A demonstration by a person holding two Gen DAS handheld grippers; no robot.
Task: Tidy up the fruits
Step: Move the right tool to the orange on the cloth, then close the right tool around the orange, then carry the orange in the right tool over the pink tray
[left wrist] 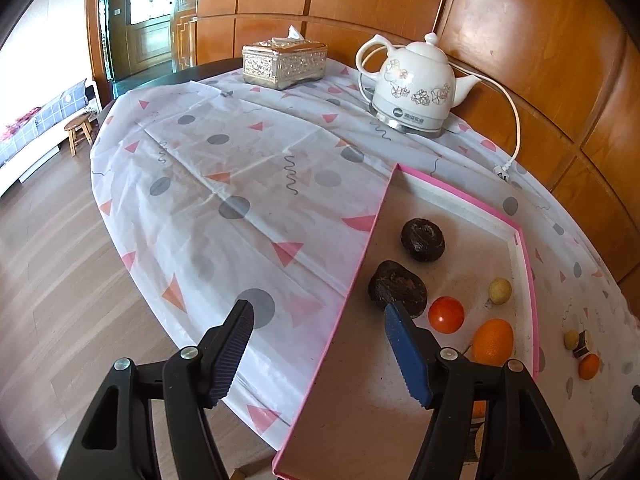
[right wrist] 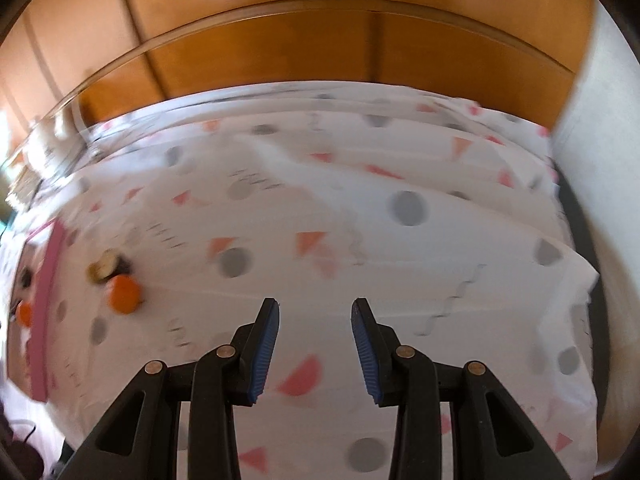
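Observation:
A pink-rimmed tray (left wrist: 524, 264) lies on the patterned tablecloth. In it are two dark wrinkled fruits (left wrist: 423, 239) (left wrist: 396, 286), a red-orange fruit (left wrist: 446, 315), a small yellow fruit (left wrist: 500, 291) and an orange (left wrist: 493, 342). Outside the tray, to its right, lie a small orange (left wrist: 589, 366), a yellowish fruit (left wrist: 571, 339) and a dark piece (left wrist: 583, 345). My left gripper (left wrist: 318, 318) is open and empty over the tray's left edge. My right gripper (right wrist: 315, 314) is open and empty above the cloth. Its blurred view shows the small orange (right wrist: 125, 294) and the tray rim (right wrist: 44, 312) at the left.
A white ceramic kettle (left wrist: 414, 84) with a cord and plug (left wrist: 503, 171) stands at the back. A silver tissue box (left wrist: 284, 64) is behind left. Wood-panelled wall runs along the table's far side. A wooden floor and small stool (left wrist: 80, 132) lie to the left.

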